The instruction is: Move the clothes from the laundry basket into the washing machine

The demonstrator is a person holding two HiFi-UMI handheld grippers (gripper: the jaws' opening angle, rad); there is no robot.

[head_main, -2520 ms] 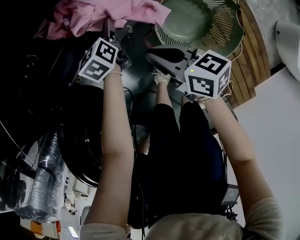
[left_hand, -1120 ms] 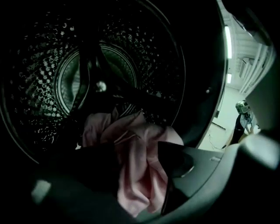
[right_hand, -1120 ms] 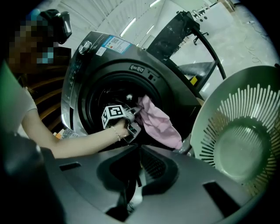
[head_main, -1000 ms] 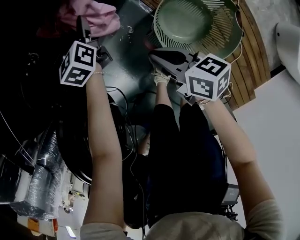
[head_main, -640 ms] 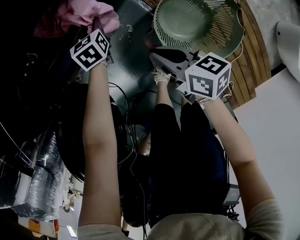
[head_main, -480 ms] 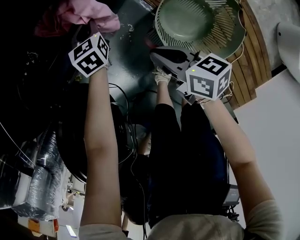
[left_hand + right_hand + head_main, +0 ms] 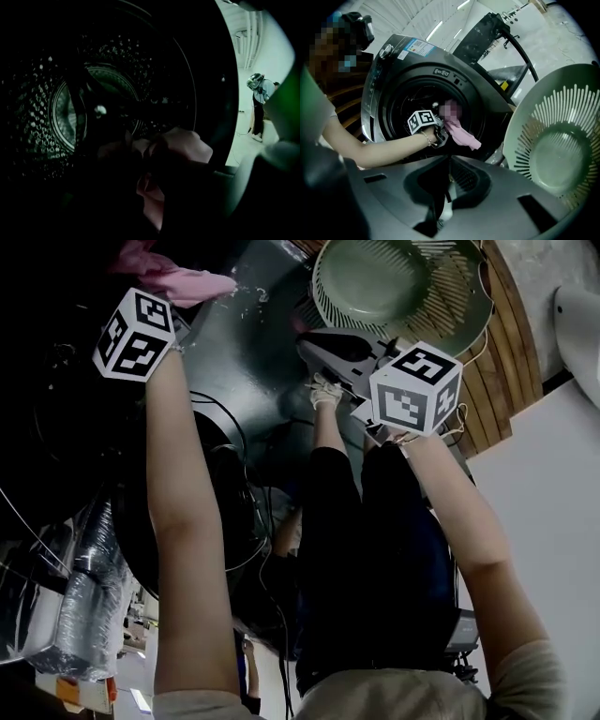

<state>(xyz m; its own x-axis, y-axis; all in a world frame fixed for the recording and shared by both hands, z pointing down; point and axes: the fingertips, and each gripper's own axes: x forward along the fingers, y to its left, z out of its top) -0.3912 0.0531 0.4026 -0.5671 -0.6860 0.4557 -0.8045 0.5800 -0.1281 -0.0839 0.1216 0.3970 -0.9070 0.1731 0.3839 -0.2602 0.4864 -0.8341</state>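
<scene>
- The left gripper had its tongs pinching a soft pink cloth, right at the round door hole of the dark grey front-door washing machine.
- The right gripper waited out in front of the washing machine. Its tongs were pressed together with nothing in them.
- The pale green round plastic laundry basket stood just beside the washing machine and looked empty.
- The cloth looked light and floppy and hung down in folds. A pinch on any bunched-up part should hold it, but a loose end could catch on the washing machine's door rim.
- A blue and white sticker sat on the washing machine's top front, and a small badge sat above its door. The writing on both was too small to read.
</scene>
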